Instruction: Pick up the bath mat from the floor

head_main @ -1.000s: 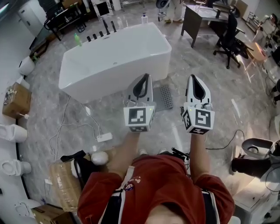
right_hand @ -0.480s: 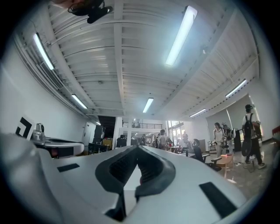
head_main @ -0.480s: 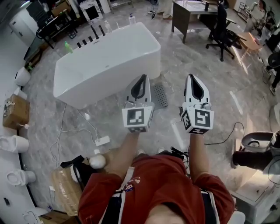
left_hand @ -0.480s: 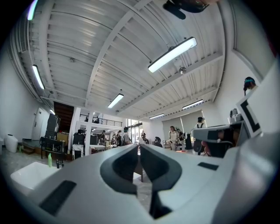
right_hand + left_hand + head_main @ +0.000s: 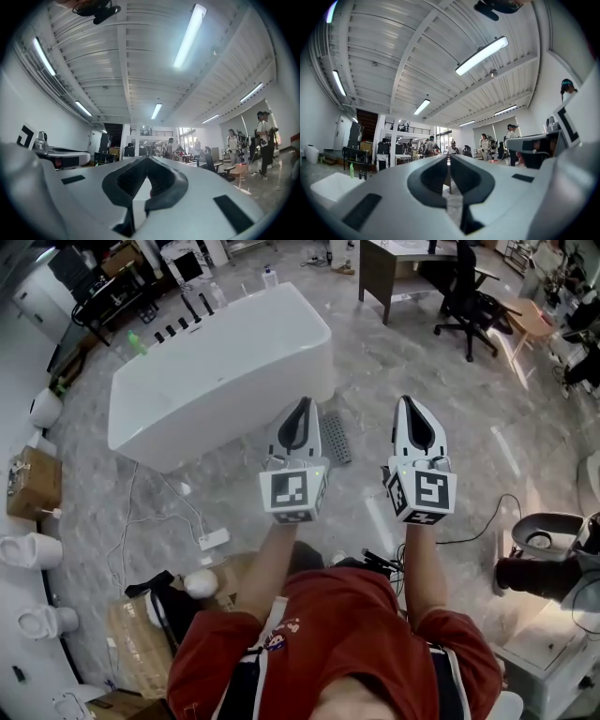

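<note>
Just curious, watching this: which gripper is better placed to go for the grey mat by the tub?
Left, probably. In the head view the left gripper appears right beside the bath mat; the right gripper is farther to the side. Both are shut and empty.

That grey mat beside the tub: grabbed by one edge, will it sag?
The bath mat looks thin and lies flat on the floor, so it will probably droop if lifted by one edge. Its dotted surface suggests perforated rubber or plastic: likely light, not fragile. On that glossy floor it may slide before an edge lifts.
</note>
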The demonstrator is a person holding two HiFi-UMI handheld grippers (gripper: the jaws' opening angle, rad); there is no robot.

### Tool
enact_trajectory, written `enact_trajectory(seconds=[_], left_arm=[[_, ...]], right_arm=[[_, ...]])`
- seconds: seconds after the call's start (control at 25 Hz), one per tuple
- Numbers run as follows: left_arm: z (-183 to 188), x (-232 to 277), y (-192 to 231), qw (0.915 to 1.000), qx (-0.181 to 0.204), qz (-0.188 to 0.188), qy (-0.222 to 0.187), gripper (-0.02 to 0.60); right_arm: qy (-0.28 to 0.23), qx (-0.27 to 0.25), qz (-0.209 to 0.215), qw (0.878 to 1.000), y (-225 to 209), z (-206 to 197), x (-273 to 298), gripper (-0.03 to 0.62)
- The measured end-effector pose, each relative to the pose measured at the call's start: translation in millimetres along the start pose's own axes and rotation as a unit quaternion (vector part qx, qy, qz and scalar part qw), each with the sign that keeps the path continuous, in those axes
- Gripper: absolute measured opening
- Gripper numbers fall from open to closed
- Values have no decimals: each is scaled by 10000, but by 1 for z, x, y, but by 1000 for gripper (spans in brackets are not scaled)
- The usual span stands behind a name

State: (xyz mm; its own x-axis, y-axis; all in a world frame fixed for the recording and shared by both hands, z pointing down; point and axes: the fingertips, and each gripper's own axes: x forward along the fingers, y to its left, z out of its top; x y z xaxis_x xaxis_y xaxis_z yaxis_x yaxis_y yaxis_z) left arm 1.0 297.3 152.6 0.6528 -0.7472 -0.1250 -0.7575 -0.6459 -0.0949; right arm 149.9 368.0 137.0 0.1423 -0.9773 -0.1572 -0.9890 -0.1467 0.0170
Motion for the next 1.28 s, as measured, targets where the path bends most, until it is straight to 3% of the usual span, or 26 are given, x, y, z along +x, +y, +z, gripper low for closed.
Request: enact_trajectory(seconds=[0.6, 1.28], left_arm=[[-6, 16, -7, 9999, -74, -56, -49, 26], [-18, 54, 51, 9999, -74, 127, -60, 26]], right_arm=[[-21, -109, -145, 9998, -17, -5, 6, 12], [16, -244, 101, 9996, 16, -19, 79, 12]])
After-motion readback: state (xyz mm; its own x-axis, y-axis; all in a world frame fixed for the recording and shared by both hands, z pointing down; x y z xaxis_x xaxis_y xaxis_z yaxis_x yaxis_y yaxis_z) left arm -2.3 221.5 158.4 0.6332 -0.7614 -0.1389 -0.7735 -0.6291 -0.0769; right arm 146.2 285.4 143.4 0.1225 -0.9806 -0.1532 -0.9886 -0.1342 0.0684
